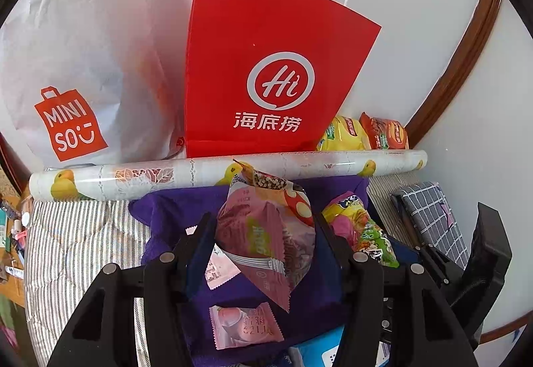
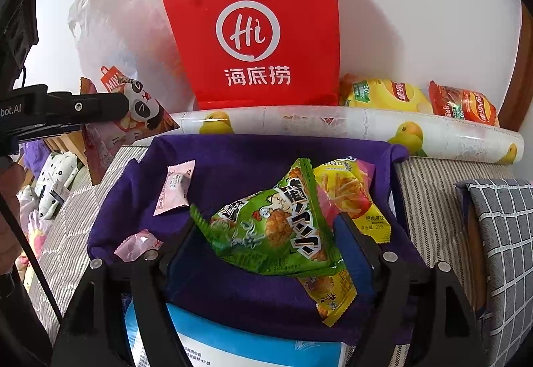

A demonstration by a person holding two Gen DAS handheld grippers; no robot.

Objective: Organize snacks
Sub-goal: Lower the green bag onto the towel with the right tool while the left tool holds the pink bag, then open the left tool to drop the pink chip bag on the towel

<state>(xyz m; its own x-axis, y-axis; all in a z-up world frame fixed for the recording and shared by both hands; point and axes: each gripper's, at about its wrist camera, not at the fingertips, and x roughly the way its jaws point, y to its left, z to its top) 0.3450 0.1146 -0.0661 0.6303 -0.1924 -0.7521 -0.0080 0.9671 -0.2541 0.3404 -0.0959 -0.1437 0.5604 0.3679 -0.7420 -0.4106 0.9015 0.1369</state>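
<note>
Left wrist view showed the left gripper (image 1: 265,233) pinching a pink snack packet (image 1: 266,233), lifted above the purple basket (image 1: 173,210). Right wrist view showed the right gripper (image 2: 266,230) with fingers spread around a green snack bag (image 2: 269,227) lying in that basket. Sorting was underway; next, I judged, the pink packet needed carrying toward the red Haidilao bag (image 1: 266,67).
</note>
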